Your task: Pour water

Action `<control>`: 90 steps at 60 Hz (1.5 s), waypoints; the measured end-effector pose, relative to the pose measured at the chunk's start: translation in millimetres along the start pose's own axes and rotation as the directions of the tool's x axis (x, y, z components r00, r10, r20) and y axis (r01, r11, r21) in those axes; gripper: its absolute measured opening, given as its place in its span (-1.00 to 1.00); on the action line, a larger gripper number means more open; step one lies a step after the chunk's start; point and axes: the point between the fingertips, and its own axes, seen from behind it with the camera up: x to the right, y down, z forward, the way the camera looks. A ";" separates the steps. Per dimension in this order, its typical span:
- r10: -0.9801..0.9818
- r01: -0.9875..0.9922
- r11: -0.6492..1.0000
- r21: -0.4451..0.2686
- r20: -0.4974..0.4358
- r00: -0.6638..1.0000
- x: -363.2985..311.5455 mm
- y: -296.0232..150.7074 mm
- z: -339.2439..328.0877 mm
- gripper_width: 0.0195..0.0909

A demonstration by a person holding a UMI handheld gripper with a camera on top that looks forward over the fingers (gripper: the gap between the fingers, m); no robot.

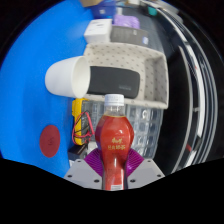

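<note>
A red bottle (113,143) with a white cap and a red label stands upright between my fingers, and my gripper (112,165) is shut on it, the purple pads (93,157) pressing on both sides of its lower body. Just beyond the bottle a white paper cup (68,76) lies tilted on its side, its mouth facing the bottle, resting against a mesh basket. The bottle's base is hidden by my fingers.
A beige mesh basket (150,82) holding a black item stands beyond the bottle. A clear ridged plastic container (140,128) is right behind the bottle. A blue surface (35,95) with a red round mark lies at the left. Small boxes sit farther back.
</note>
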 end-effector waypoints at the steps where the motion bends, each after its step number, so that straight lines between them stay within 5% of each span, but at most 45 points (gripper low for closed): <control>1: -0.035 0.035 0.999 0.000 -0.005 0.999 0.7 -3.8 2.0 -0.85; 16: -0.475 0.477 0.879 0.007 -0.078 0.876 11.5 -43.2 24.6 -0.86; 37: -0.505 0.509 0.860 0.020 -0.097 0.857 15.1 -60.9 26.0 -0.85; 54: 0.282 -0.286 0.958 0.025 0.092 0.955 5.9 -34.6 9.5 -0.85; 61: 0.610 -0.615 0.788 0.023 0.100 0.786 13.4 -23.7 7.7 -0.78; 68: 0.894 -0.898 0.439 -0.026 0.106 0.434 9.7 -5.8 11.4 -0.80; 77: 0.989 -0.992 0.056 -0.110 0.143 0.040 -20.8 5.7 17.9 -0.79; 90: 0.979 -0.993 -0.087 -0.080 0.176 -0.100 -44.0 -3.7 17.8 -0.80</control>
